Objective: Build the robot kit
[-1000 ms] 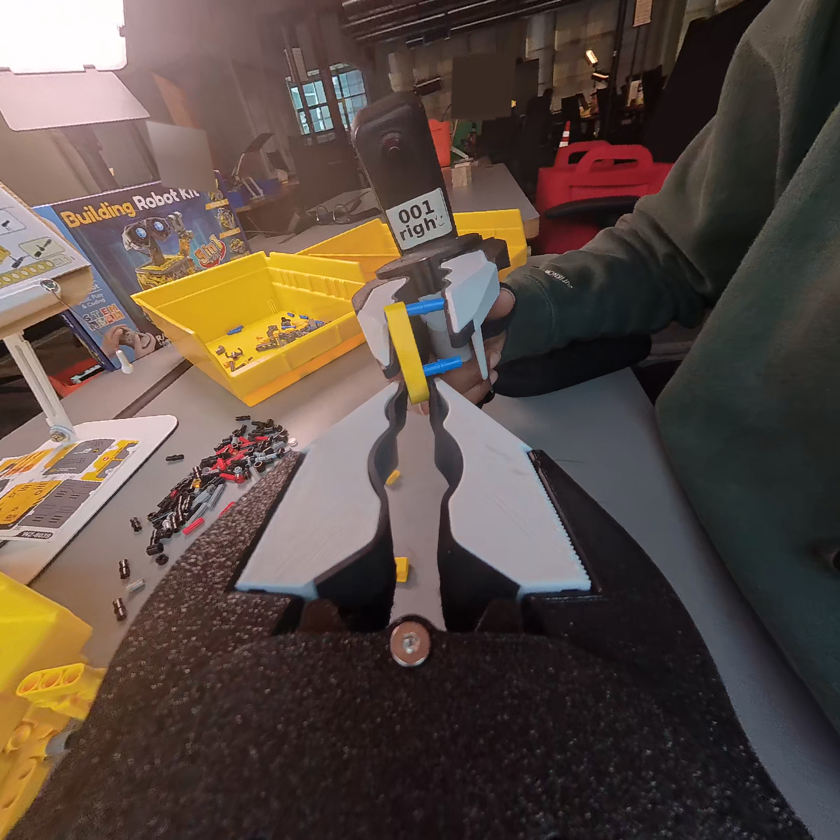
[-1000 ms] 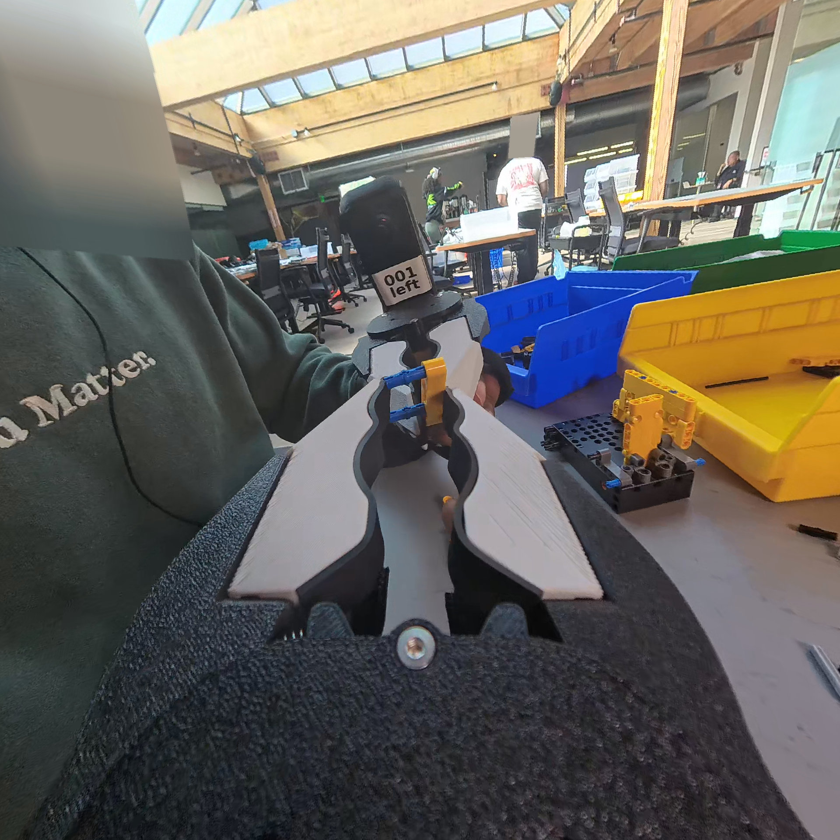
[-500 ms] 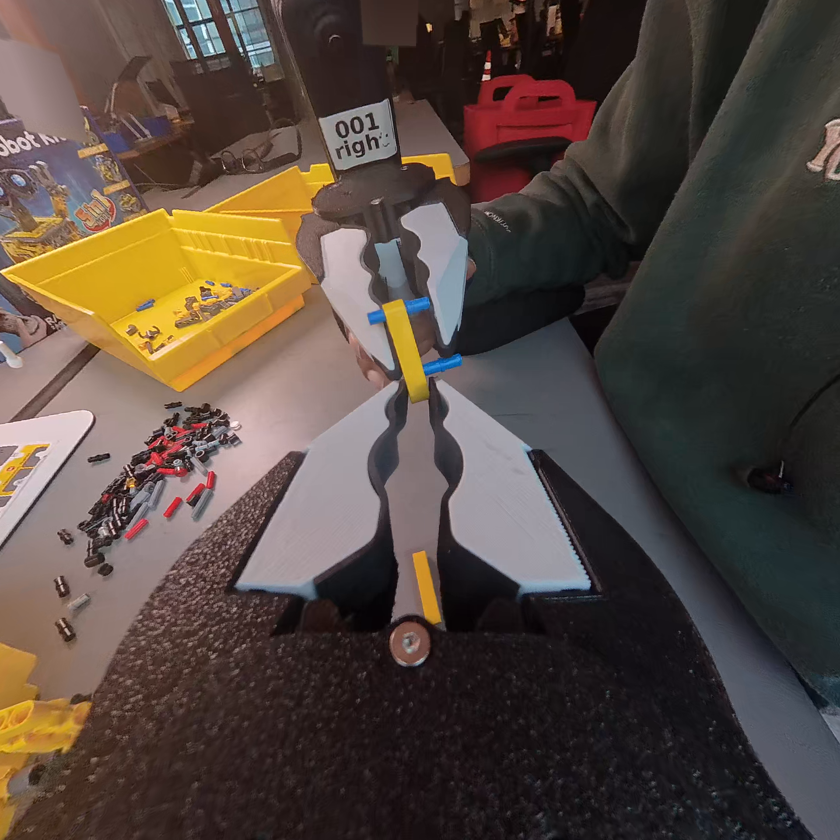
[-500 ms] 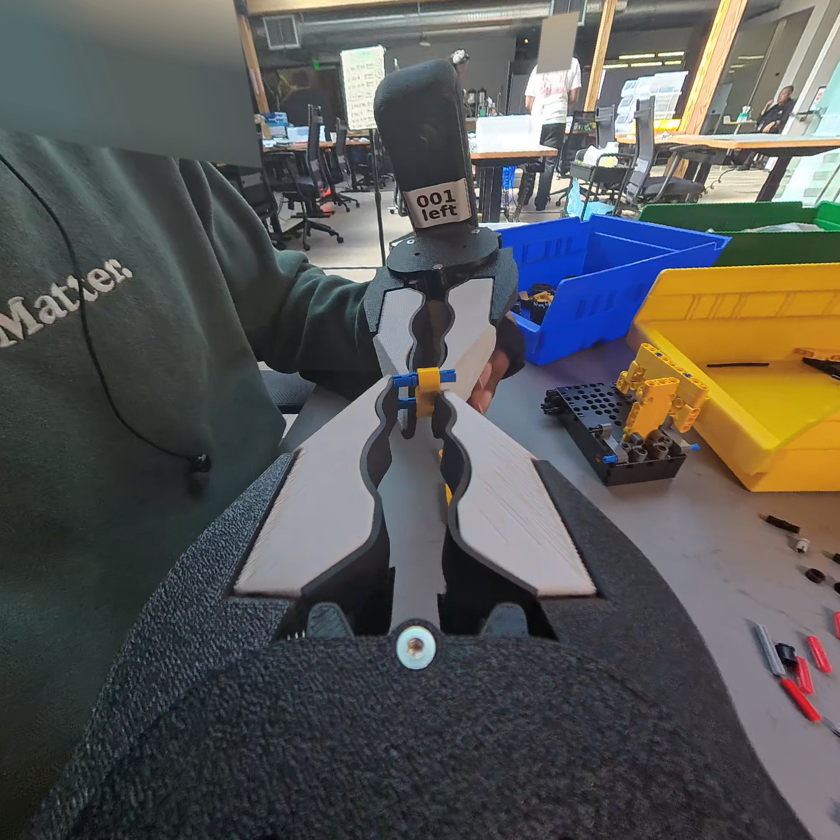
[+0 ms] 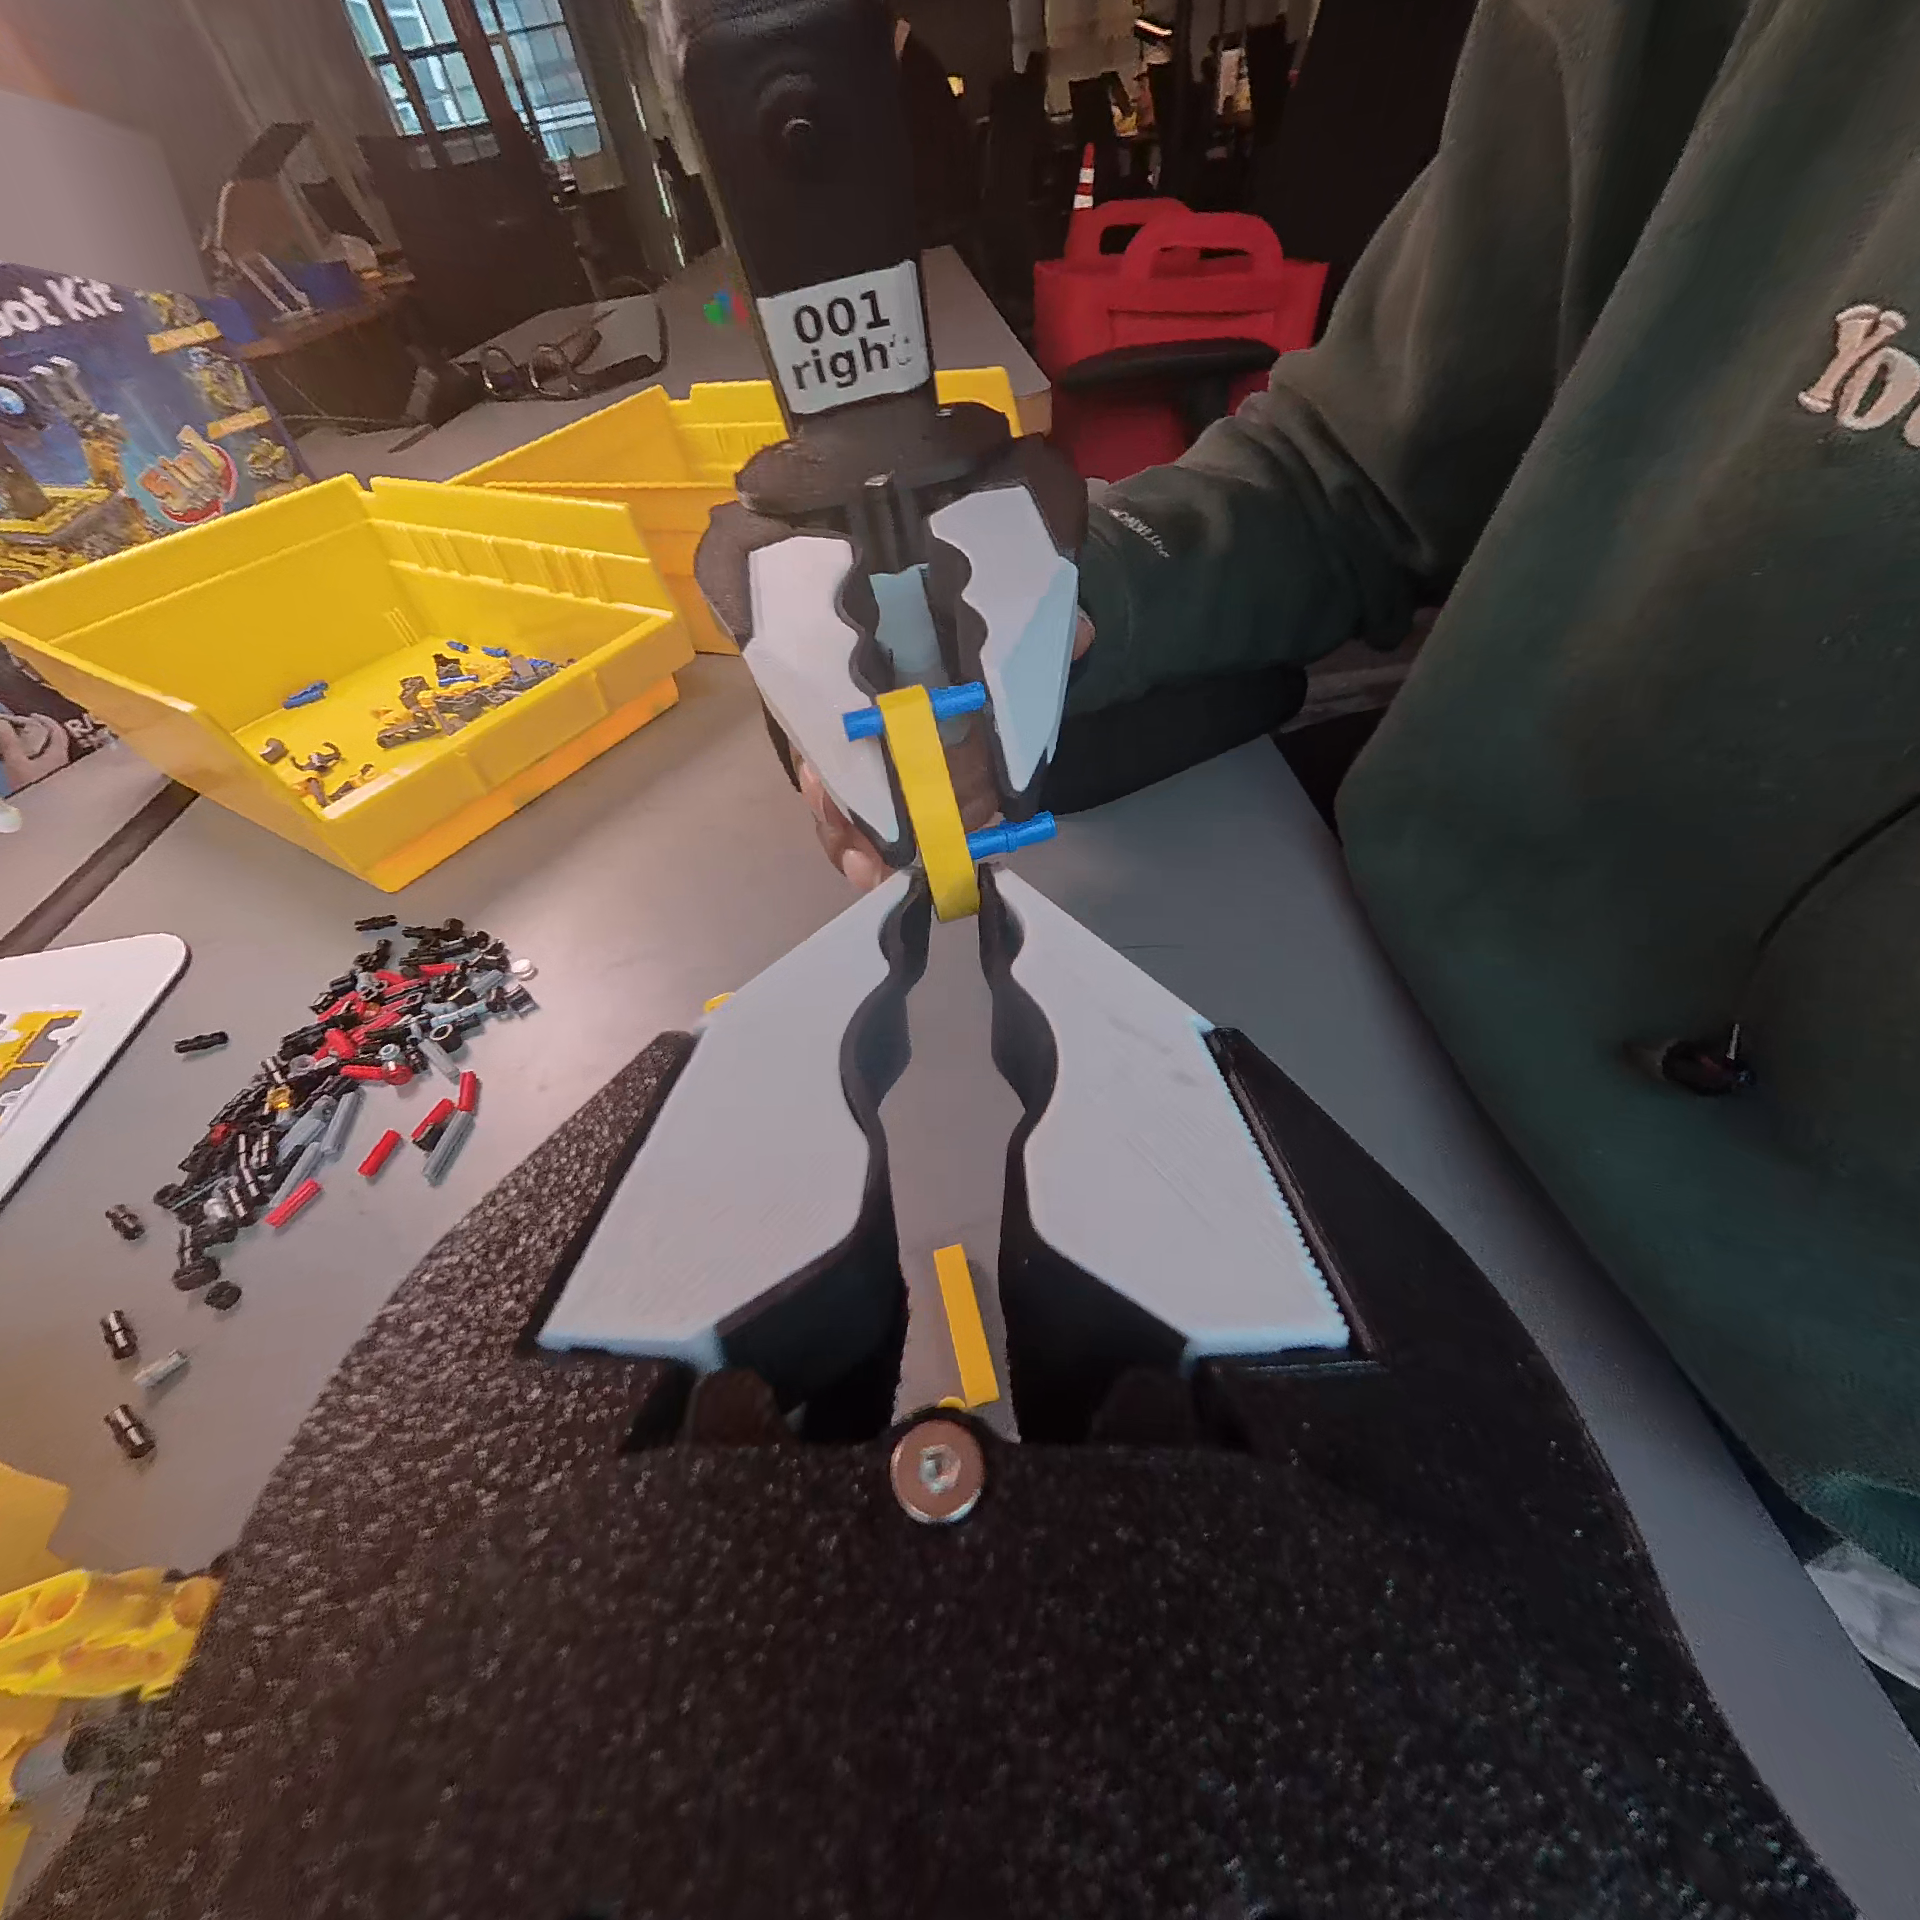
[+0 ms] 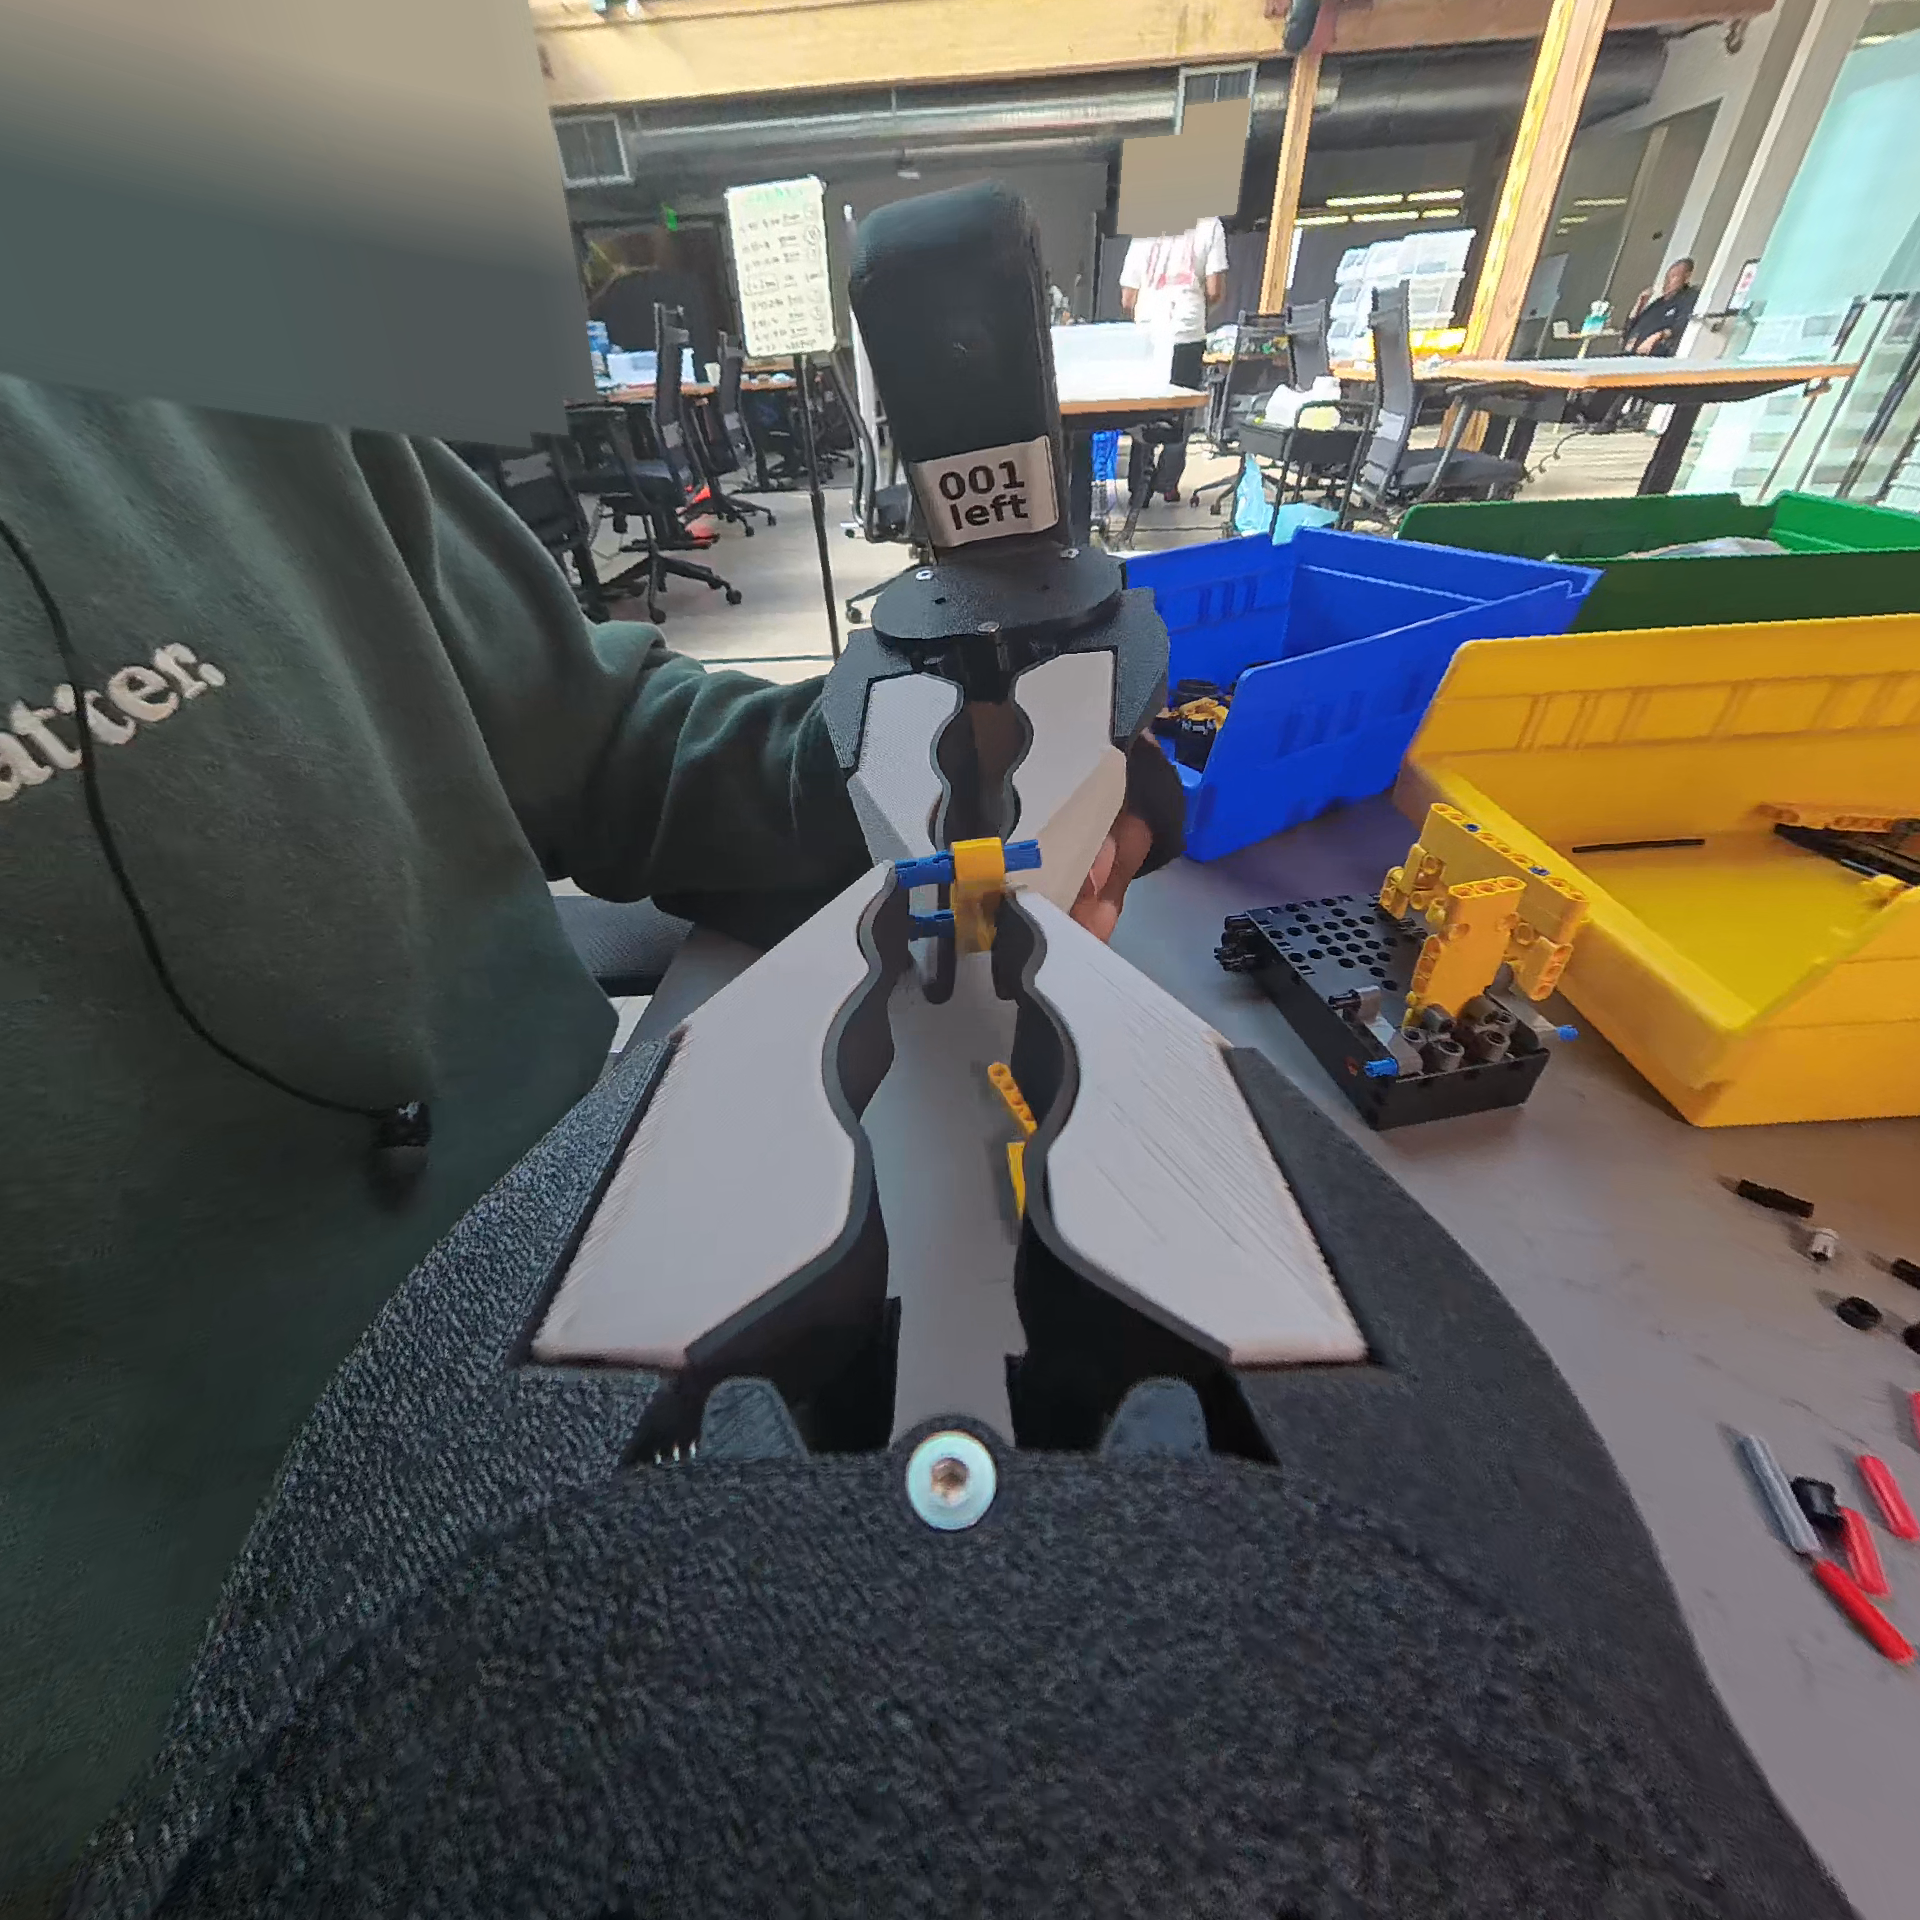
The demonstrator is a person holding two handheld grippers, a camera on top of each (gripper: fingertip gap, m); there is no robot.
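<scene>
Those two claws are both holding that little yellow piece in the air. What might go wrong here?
The yellow beam is pinched only at the tips of the left gripper and right gripper; it may twist or slip and fall to the table. Its blue pins jut beside the jaws and could be knocked loose.

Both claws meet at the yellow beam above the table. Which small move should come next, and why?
Probably squeeze the right claw firmly on the beam before the left claw opens. The left claw pinches the beam's end, but the right claw's grip is unclear, and the beam hangs above the table.
</scene>
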